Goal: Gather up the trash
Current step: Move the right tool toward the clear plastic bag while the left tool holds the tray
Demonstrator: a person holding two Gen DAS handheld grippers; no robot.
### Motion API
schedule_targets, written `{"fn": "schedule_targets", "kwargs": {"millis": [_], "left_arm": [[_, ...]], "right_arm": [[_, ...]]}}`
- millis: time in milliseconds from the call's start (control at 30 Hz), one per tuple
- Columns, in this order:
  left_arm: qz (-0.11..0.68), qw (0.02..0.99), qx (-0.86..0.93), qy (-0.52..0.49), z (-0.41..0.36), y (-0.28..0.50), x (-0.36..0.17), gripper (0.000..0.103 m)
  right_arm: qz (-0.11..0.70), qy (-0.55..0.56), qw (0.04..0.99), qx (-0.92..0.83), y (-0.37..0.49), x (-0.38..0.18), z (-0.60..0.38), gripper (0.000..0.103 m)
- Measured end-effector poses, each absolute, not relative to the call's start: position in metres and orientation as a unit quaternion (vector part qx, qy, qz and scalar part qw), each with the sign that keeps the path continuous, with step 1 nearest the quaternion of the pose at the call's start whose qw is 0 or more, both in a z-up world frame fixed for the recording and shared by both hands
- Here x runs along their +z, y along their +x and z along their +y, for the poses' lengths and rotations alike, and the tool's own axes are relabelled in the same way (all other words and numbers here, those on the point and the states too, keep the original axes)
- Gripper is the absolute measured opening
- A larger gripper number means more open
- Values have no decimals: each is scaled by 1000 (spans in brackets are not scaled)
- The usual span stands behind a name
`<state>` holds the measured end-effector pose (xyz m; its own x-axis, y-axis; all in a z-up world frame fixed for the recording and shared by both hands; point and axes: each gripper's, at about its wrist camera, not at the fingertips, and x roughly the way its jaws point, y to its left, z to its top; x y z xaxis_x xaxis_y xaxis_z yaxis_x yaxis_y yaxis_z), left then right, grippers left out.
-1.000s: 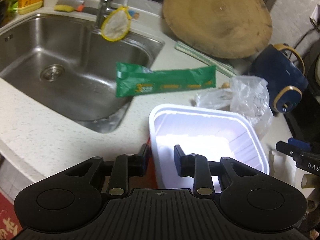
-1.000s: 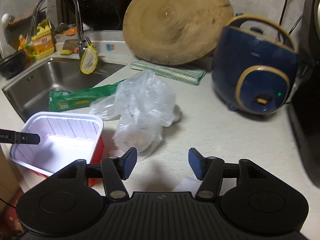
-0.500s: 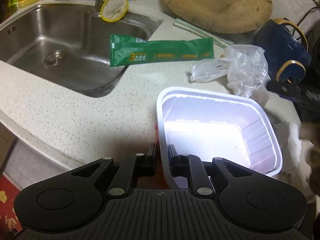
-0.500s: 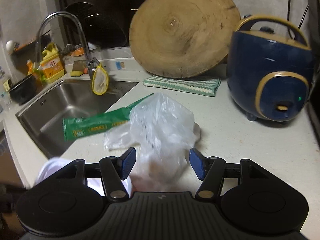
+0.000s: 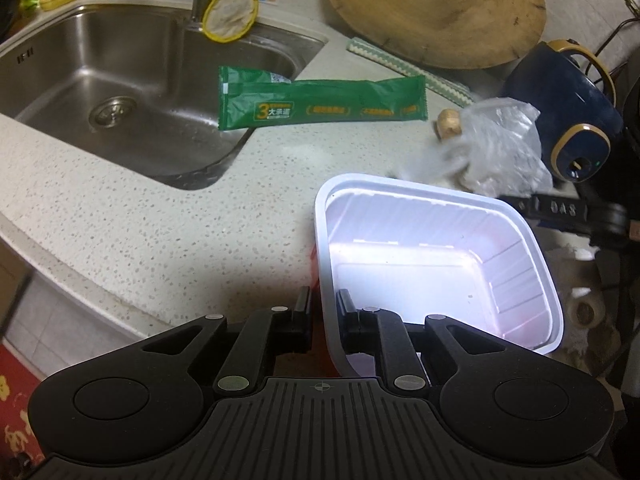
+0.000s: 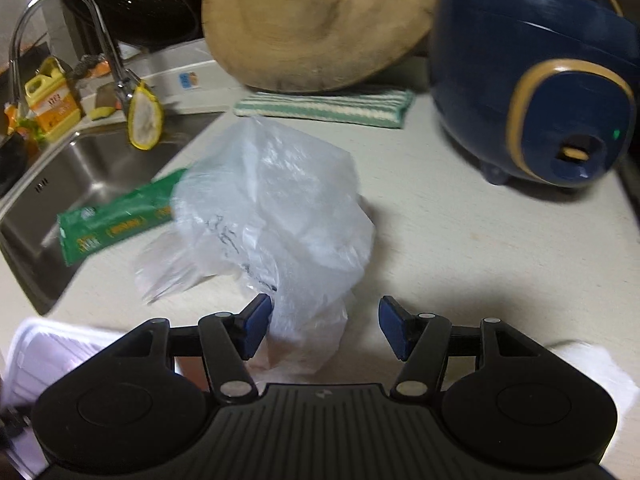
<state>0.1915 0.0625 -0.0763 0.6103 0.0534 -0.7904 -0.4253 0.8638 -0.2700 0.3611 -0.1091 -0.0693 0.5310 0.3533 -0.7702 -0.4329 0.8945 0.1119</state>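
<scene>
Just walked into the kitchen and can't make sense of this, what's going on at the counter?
A person is clearing trash off the countertop with a handheld gripper in each hand. The left gripper is clamped on the near wall of an empty white plastic tub; its jaws have just closed there. The right gripper is open around the bottom of a crumpled clear plastic bag, not yet squeezing it. A green wrapper lies untouched, overhanging the sink.

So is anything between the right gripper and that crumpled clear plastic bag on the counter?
Nothing visible. The right gripper is open with the clear plastic bag directly ahead, its lower folds already between the jaws, against the left blue pad.
</scene>
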Motion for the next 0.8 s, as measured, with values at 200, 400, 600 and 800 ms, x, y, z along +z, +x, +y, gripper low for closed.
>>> {"fn": "schedule_targets", "kwargs": {"millis": [200, 400, 600, 800], "left_arm": [[424, 868, 134, -222, 63, 197, -77, 16], [416, 866, 143, -239, 66, 203, -78, 16], [404, 860, 159, -267, 69, 213, -80, 16], [404, 865, 130, -267, 68, 228, -82, 16]], "right_arm": [[405, -80, 890, 195, 346, -67, -136, 60], [357, -137, 912, 150, 323, -61, -154, 60], [353, -62, 920, 159, 302, -59, -189, 60], [392, -22, 907, 154, 293, -79, -206, 62]]}}
